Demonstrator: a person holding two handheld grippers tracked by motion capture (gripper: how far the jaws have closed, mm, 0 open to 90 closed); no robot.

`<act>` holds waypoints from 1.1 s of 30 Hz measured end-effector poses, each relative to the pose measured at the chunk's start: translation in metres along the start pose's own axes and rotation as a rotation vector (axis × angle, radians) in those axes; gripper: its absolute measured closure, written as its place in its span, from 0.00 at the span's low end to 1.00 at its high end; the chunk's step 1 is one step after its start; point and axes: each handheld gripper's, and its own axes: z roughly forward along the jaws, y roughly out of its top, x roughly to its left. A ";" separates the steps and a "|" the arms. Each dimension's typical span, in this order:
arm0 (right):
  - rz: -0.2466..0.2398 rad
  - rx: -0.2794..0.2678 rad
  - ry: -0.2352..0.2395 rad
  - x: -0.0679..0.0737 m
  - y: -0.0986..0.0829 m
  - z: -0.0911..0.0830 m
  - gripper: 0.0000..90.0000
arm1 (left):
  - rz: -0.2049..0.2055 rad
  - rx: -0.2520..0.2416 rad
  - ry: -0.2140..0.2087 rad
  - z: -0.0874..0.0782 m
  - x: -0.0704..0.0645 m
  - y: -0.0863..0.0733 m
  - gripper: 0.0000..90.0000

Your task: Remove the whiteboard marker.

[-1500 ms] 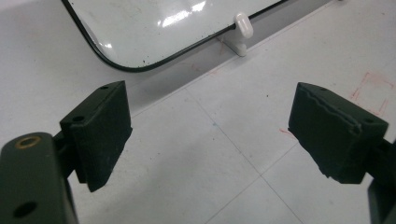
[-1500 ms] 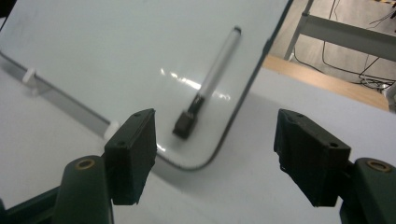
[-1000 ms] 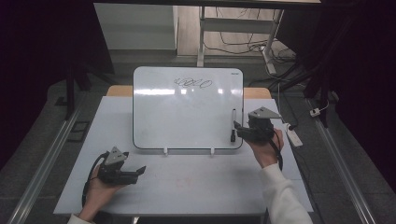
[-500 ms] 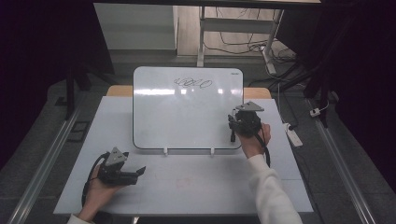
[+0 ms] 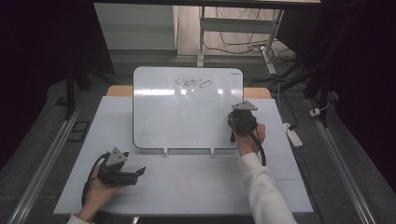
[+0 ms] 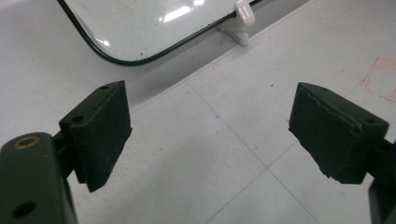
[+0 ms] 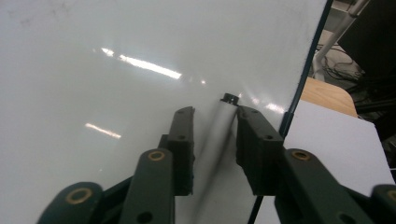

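Note:
A white whiteboard [image 5: 187,112] leans on the grey table [image 5: 187,186], with a black scribble [image 5: 192,84] near its top. A marker [image 7: 219,135] lies against the board's right side, its black end pointing up; its lower end [image 5: 232,136] pokes out under the hand. My right gripper [image 7: 212,116] has its jaws drawn in tight on both sides of the marker, at the board's right edge [image 5: 241,122]. My left gripper [image 5: 138,172] rests on the table at front left, jaws wide apart [image 6: 210,126] with nothing between them, below the board's lower left corner [image 6: 140,23].
Two white clips [image 5: 164,150] hold the board's bottom edge; one shows in the left gripper view [image 6: 245,11]. A white power strip [image 5: 293,135] lies on the floor off the table's right edge. Faint red marks [image 6: 380,77] stain the tabletop.
My right gripper swung left from beside the board onto the marker and its jaws narrowed around it. The left gripper stayed where it was.

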 end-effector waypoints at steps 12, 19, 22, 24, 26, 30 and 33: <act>0.020 0.005 0.008 0.013 0.003 0.002 0.89 | -0.002 -0.002 0.002 -0.001 0.000 0.000 0.15; 0.046 -0.008 0.025 0.010 0.002 0.001 0.89 | -0.006 -0.004 0.005 -0.002 0.001 -0.001 0.15; 0.066 -0.026 0.039 0.006 0.000 0.000 0.89 | -0.007 -0.005 0.006 -0.002 0.002 -0.001 0.15; 0.083 -0.045 0.051 0.003 -0.001 -0.003 0.89 | -0.009 -0.006 0.008 -0.002 0.002 -0.002 0.15; 0.102 -0.062 0.064 -0.001 -0.003 -0.005 0.89 | -0.012 -0.006 0.010 -0.002 0.003 -0.002 0.15; 0.142 -0.093 0.093 -0.009 -0.007 -0.012 0.89 | -0.016 -0.013 0.013 -0.003 0.003 -0.002 0.16; 0.153 -0.112 0.098 -0.012 -0.010 -0.017 0.89 | -0.017 -0.021 0.017 -0.004 0.003 -0.002 0.16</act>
